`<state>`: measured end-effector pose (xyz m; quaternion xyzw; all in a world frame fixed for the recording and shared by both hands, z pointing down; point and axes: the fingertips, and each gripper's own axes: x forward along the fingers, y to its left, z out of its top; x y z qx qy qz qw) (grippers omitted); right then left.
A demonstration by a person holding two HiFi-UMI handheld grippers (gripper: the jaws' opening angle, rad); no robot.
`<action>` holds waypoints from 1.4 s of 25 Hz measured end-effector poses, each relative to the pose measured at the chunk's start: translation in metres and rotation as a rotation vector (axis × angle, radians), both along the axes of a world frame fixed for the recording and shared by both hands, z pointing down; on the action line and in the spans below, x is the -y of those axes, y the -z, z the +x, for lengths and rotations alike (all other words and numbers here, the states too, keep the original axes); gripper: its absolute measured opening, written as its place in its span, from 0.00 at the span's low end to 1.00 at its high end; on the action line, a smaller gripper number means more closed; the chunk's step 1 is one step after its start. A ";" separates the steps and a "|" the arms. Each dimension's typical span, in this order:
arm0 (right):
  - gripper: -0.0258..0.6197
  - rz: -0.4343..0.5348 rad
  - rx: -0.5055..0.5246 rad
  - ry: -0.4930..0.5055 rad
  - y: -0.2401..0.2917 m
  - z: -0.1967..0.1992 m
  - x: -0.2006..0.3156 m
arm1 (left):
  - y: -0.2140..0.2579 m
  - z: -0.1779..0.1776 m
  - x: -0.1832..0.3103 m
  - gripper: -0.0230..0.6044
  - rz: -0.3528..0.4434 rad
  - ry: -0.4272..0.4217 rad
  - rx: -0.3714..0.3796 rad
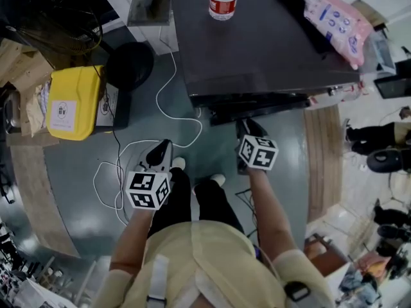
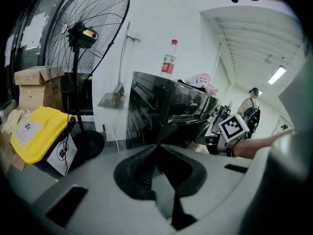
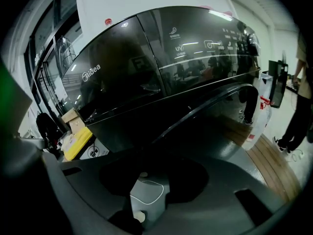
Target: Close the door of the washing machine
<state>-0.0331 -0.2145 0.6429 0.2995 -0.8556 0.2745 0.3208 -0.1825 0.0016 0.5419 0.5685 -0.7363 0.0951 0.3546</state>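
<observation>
Hovering both tongs low before the black washing machine.
Right gripper: jaws wide, empty, tips just beside the door, which stands ajar at the machine's front; contact unclear. Left gripper: jaws pinched together, empty, well left of the door.

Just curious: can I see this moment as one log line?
scene: facing washing machine | left gripper: shut | right gripper: open, empty, near door

Bare forearms stretch forward at lower centre, angled downward. The black-jawed left gripper has its jaws together; the matching right gripper holds its jaws apart, empty.
</observation>
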 end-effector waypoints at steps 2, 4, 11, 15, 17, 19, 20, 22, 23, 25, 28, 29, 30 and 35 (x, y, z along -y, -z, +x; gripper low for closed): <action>0.24 -0.003 0.001 0.000 0.000 0.000 0.000 | 0.000 0.001 0.003 0.07 0.002 -0.006 -0.001; 0.24 -0.004 0.002 0.000 -0.001 -0.001 0.000 | 0.001 0.002 0.008 0.07 0.007 -0.014 -0.003; 0.24 0.008 -0.011 0.002 -0.001 0.000 0.000 | 0.003 0.006 0.016 0.07 0.014 -0.040 -0.003; 0.24 0.011 -0.011 0.005 -0.001 -0.001 -0.001 | 0.004 0.004 0.015 0.07 0.014 -0.051 0.001; 0.24 0.017 -0.016 0.006 -0.001 -0.001 -0.001 | 0.005 0.003 0.015 0.07 0.016 -0.056 0.004; 0.24 0.023 -0.017 0.008 -0.001 -0.001 -0.001 | 0.008 0.003 0.017 0.07 0.023 -0.064 0.007; 0.24 0.026 -0.018 0.010 -0.001 0.000 -0.001 | 0.009 0.003 0.019 0.07 0.027 -0.069 0.008; 0.24 0.028 -0.021 0.012 0.000 0.000 -0.002 | 0.012 0.004 0.021 0.07 0.034 -0.080 0.011; 0.24 0.025 -0.019 0.013 0.001 0.000 -0.004 | 0.013 0.004 0.022 0.07 0.037 -0.086 0.011; 0.24 0.025 -0.014 0.014 0.003 0.000 -0.007 | 0.015 0.006 0.024 0.07 0.042 -0.097 0.012; 0.24 0.043 -0.009 0.004 0.015 0.004 -0.012 | 0.018 0.008 0.028 0.07 0.055 -0.118 0.012; 0.24 0.046 -0.001 0.000 0.018 0.005 -0.014 | 0.020 0.009 0.030 0.07 0.060 -0.124 0.012; 0.24 0.048 0.009 -0.007 0.021 0.007 -0.015 | 0.021 0.009 0.031 0.07 0.064 -0.130 0.011; 0.24 0.052 0.051 -0.037 0.039 0.018 -0.027 | 0.024 0.015 0.035 0.07 0.088 -0.160 0.000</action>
